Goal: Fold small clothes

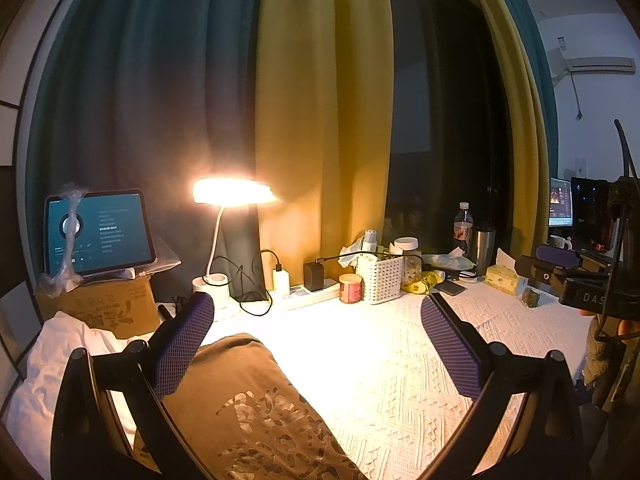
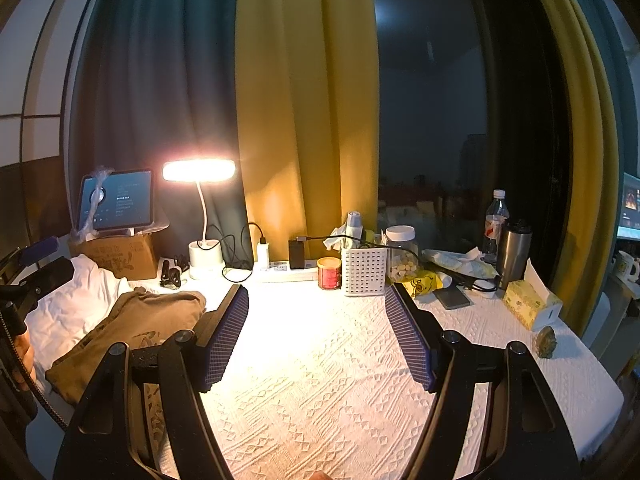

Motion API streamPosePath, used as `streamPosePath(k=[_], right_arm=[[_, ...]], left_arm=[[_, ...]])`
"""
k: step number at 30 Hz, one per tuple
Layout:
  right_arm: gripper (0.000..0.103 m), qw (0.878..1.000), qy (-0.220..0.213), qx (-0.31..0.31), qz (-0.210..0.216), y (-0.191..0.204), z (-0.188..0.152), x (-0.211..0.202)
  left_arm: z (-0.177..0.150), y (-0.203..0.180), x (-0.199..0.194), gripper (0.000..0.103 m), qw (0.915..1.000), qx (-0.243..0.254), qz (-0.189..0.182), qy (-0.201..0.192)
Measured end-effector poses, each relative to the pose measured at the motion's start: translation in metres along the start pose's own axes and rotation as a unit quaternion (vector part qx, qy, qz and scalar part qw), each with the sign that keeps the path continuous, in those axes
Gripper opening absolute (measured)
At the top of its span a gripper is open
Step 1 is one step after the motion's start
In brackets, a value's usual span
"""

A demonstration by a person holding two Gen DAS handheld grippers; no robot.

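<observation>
A brown printed garment (image 1: pixel 256 408) lies folded on the white textured tablecloth (image 1: pixel 392 360), at the left. It also shows in the right wrist view (image 2: pixel 136 328), lying partly on a white cloth (image 2: pixel 68 312). My left gripper (image 1: pixel 316 312) is open and empty, raised above the garment's right edge; its left finger (image 1: pixel 184 344) overlaps the brown cloth in view. My right gripper (image 2: pixel 316 308) is open and empty over bare tablecloth (image 2: pixel 320 380), right of the garment. The right gripper's body shows at the right edge of the left wrist view (image 1: pixel 576 276).
Along the back stand a lit desk lamp (image 2: pixel 200 172), a tablet (image 2: pixel 116 200) on a cardboard box (image 2: pixel 120 256), a power strip (image 2: pixel 284 272), a red can (image 2: pixel 329 273), a white basket (image 2: pixel 364 270), a jar (image 2: pixel 402 252), a bottle (image 2: pixel 495 220), a steel tumbler (image 2: pixel 514 252), a tissue box (image 2: pixel 528 304) and a small rock (image 2: pixel 546 342).
</observation>
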State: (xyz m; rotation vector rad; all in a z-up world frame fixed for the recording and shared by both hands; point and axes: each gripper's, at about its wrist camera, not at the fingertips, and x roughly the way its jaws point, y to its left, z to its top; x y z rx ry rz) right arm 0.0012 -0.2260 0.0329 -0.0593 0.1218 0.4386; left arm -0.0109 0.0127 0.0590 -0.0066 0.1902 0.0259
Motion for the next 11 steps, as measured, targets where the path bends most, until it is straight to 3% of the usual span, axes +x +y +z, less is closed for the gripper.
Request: streamPosePath(k=[11], right_arm=[[0.074,1.000,0.001,0.000,0.000,-0.0005,0.0004,0.0005]], left_arm=[[-0.0007,-0.0002,0.0000,0.102,1.0000,0.001,-0.001,0.001]])
